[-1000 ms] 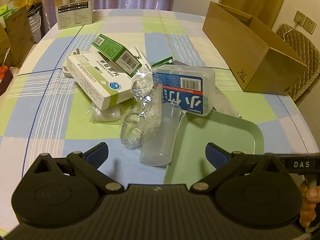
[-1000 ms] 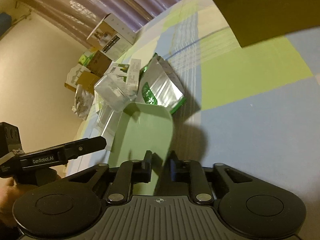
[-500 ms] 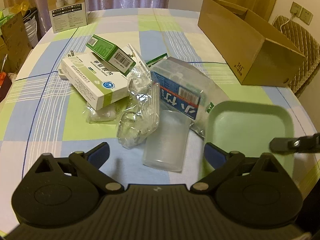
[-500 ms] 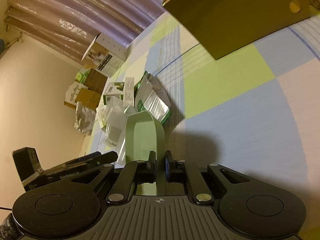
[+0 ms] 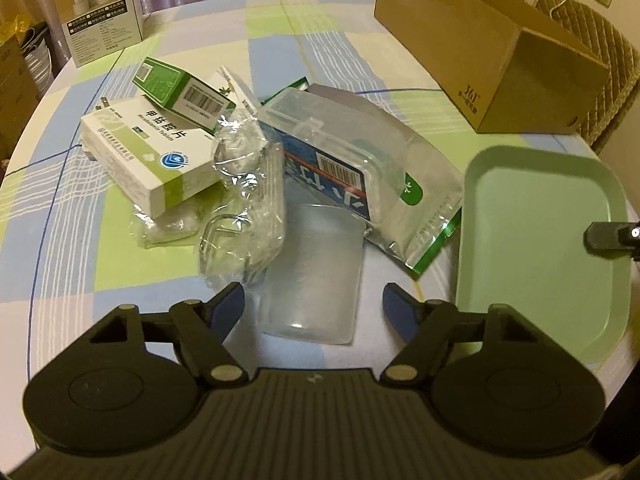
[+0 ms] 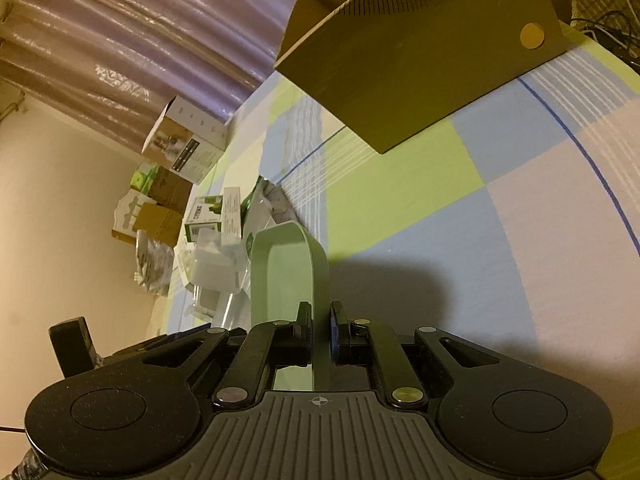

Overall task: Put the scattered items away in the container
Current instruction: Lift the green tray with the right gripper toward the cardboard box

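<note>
Gripping the rim of the pale green tray (image 6: 316, 264), the right claw (image 6: 320, 334) has its fingers pinched tight on the thin edge, the tray seen edge-on in the right wrist view. In the left wrist view the tray (image 5: 536, 240) sits toward the right edge of the bench (image 5: 60, 240), its bed bare, with a dark part of the right tool reaching in over its right rim. The left claw (image 5: 312, 300) stands wide and holds nothing; its blue-tipped fingers (image 5: 230, 300) flank a clear plastic cup (image 5: 316, 276) lying on its side on the checked cloth. Just beyond the cup lies the scattered pile, near the middle of the bench: a white medicine box (image 5: 152, 156) with a green box (image 5: 180, 88) resting across it, crumpled clear wrapping (image 5: 248, 184), a clear case with a blue label (image 5: 324, 148), and a silver foil pouch (image 5: 404, 188) beneath that case, its corner just beside the tray's left rim. A brown cardboard box (image 5: 500, 52) stands open at the far right corner. A printed carton (image 5: 100, 8) stands upright at the far left edge.
</note>
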{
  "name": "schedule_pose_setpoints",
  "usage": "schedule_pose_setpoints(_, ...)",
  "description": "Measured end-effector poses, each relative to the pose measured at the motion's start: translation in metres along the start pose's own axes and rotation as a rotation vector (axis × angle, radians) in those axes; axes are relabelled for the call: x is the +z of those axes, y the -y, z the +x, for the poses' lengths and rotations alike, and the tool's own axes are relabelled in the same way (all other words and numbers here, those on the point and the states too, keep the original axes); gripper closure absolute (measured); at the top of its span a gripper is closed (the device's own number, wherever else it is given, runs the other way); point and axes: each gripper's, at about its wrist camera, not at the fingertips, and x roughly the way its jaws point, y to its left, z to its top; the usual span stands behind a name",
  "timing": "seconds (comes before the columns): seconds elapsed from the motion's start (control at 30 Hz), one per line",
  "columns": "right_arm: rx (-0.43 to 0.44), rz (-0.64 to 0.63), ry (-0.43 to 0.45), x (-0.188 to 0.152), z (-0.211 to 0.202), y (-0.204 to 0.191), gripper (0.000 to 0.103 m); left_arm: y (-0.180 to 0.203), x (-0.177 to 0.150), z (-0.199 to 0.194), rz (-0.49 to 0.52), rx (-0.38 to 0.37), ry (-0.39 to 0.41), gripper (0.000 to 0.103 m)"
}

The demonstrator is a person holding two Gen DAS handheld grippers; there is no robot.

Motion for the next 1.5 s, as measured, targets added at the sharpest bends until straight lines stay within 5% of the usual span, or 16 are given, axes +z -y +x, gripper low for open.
schedule_pose_setpoints(0.13,0.001,0.003,0.002,0.001,-0.001,0.001,0.093,0.004,0.001,0.002,0.009,0.022,-0.036,0.056)
schedule_pose_setpoints(0.77,0.021,0.031,0.065,0.011,-0.034,-0.012,0.093,0.044,-0.001,-0.060,0.028,-0.025,-0.016,0.066)
schedule_pose_setpoints(1.5,0.036,0.037,0.122,0.030,-0.049,-0.018,0.093,0.055,0.023,-0.070,0.055,-0.047,0.038,0.068)
